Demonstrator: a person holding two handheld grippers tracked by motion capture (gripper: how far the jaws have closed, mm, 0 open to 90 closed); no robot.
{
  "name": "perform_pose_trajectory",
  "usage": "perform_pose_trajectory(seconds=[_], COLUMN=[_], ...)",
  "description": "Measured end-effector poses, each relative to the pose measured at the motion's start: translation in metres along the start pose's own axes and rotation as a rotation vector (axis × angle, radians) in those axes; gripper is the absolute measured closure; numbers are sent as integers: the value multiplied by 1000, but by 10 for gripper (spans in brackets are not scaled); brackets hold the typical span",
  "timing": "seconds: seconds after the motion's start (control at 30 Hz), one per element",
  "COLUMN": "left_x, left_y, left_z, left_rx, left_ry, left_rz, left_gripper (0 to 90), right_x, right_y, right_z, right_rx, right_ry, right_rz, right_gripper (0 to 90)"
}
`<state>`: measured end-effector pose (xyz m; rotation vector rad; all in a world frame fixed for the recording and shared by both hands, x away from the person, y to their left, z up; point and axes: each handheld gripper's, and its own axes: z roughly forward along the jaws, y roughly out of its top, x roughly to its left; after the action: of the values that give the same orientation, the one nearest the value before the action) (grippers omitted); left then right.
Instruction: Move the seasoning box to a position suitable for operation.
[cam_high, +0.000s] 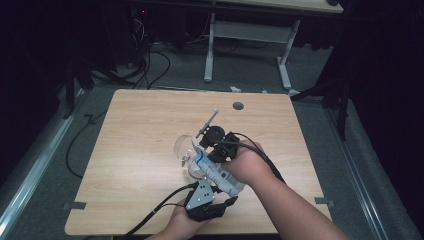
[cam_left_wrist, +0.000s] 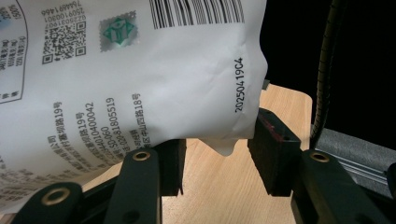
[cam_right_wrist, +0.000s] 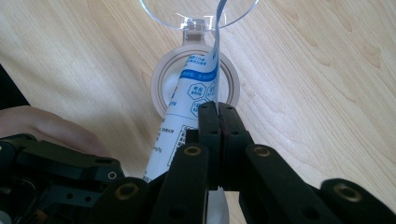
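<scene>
The right claw (cam_right_wrist: 218, 108) was clenched on the top edge of the pouch (cam_right_wrist: 194, 93), its mouth just ahead, over the jar (cam_right_wrist: 231, 79). The left claw (cam_left_wrist: 217, 154) stood released around the pouch's bottom corner. A tug could have torn the seal or spilled contents beside the jar on the table (cam_high: 140, 145). The pouch was white, blue-banded, printed.
</scene>
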<state>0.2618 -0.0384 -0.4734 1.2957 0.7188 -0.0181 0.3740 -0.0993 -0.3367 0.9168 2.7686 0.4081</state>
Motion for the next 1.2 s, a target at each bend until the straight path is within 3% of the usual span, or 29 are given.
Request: perform_pose_trajectory(seconds=[1.2], left_x=[3], left_y=[0], left_z=[0], left_rx=[-3], left_ry=[8], left_rz=[21], left_gripper=[584], right_x=[0], right_y=[2], right_z=[0], right_rx=[2], right_ry=[-8], right_rz=[-1], right_gripper=[900])
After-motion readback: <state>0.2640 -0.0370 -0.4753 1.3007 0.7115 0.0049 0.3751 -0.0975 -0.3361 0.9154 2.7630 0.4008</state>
